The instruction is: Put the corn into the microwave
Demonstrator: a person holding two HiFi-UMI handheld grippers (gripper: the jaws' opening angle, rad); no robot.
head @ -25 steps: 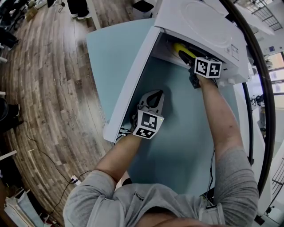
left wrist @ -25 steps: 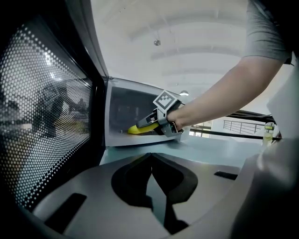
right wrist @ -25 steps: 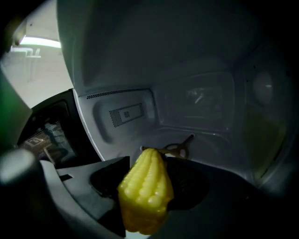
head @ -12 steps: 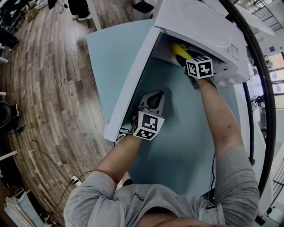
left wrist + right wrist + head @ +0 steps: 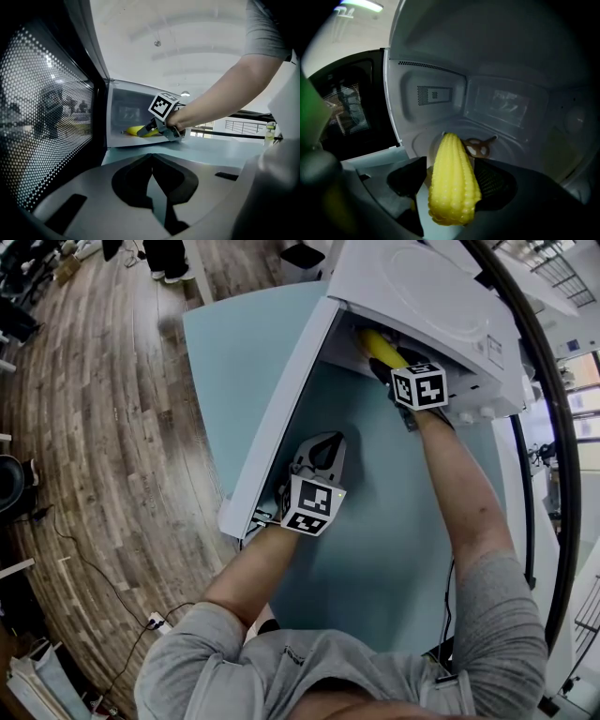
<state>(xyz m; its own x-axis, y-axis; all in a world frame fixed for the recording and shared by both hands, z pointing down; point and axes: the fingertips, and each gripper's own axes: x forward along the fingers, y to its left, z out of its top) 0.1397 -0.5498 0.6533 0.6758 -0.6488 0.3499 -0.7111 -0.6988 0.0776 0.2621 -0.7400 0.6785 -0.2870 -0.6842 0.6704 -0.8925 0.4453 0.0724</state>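
Note:
The yellow corn lies lengthwise between the jaws of my right gripper, its tip pointing into the white microwave above the bare floor with the turntable hub. These jaws are opening around the cob. From the head view the right gripper reaches into the oven mouth with the corn ahead of it. In the left gripper view the corn shows just inside the cavity. My left gripper sits shut and empty beside the open door, fingertips meeting.
The microwave stands on a light blue table whose left edge drops to a wooden floor. The open door's perforated window fills the left of the left gripper view. A black cable runs along the table's right side.
The right gripper has rolled and shifted slightly left at the oven mouth, with the corn still in front of it. The left gripper has stayed where it was.

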